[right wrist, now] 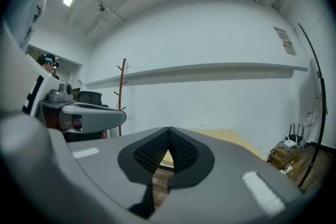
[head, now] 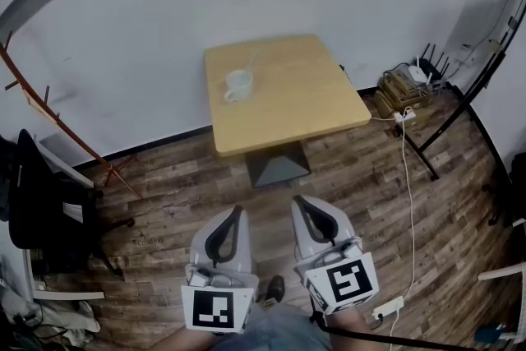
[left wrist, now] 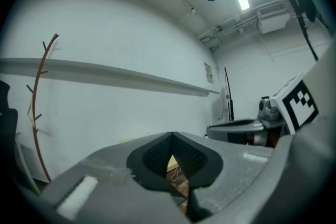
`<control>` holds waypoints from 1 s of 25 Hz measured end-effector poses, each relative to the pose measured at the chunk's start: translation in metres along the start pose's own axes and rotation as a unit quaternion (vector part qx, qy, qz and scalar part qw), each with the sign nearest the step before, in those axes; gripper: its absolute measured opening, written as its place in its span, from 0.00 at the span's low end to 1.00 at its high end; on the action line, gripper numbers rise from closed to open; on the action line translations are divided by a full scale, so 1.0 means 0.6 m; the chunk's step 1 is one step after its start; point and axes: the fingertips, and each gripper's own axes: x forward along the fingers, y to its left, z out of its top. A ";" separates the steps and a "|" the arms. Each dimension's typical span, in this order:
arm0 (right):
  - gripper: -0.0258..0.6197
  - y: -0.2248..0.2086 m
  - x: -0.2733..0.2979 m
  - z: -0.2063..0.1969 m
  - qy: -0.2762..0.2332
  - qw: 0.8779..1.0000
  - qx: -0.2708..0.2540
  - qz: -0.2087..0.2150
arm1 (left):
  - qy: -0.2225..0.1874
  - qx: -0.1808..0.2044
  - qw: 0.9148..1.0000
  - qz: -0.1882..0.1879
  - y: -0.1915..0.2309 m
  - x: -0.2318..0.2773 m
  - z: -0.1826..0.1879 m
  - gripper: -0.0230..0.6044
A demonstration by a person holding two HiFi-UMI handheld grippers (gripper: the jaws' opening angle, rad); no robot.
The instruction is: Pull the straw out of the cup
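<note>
A white cup [head: 237,84] with a handle stands on the left part of the small wooden table [head: 304,99], and a pale straw [head: 250,63] leans out of it toward the wall. Both grippers are held low over the floor, well short of the table and pointing toward it. My left gripper [head: 239,210] [left wrist: 171,135] has its jaw tips touching and nothing between them. My right gripper [head: 297,199] [right wrist: 169,129] is shut and empty as well. In each gripper view the jaws hide the cup.
A thin red-brown coat rack [head: 49,107] and a black chair [head: 37,205] stand at the left. Boxes with a router [head: 408,85], a white cable [head: 405,177] and a black stand leg [head: 440,127] lie on the plank floor at the right. A white wall is behind the table.
</note>
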 end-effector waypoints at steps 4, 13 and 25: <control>0.05 -0.018 0.027 -0.018 0.007 1.000 0.013 0.001 | 0.009 -0.003 1.000 0.001 0.012 0.027 -0.013 0.06; 0.05 -0.066 0.171 -0.055 0.053 0.998 0.019 0.012 | 0.025 -0.032 0.999 -0.018 0.075 0.167 -0.045 0.06; 0.05 -0.127 0.371 0.014 0.040 0.999 -0.010 0.007 | 0.007 -0.036 0.999 -0.033 0.196 0.346 -0.001 0.06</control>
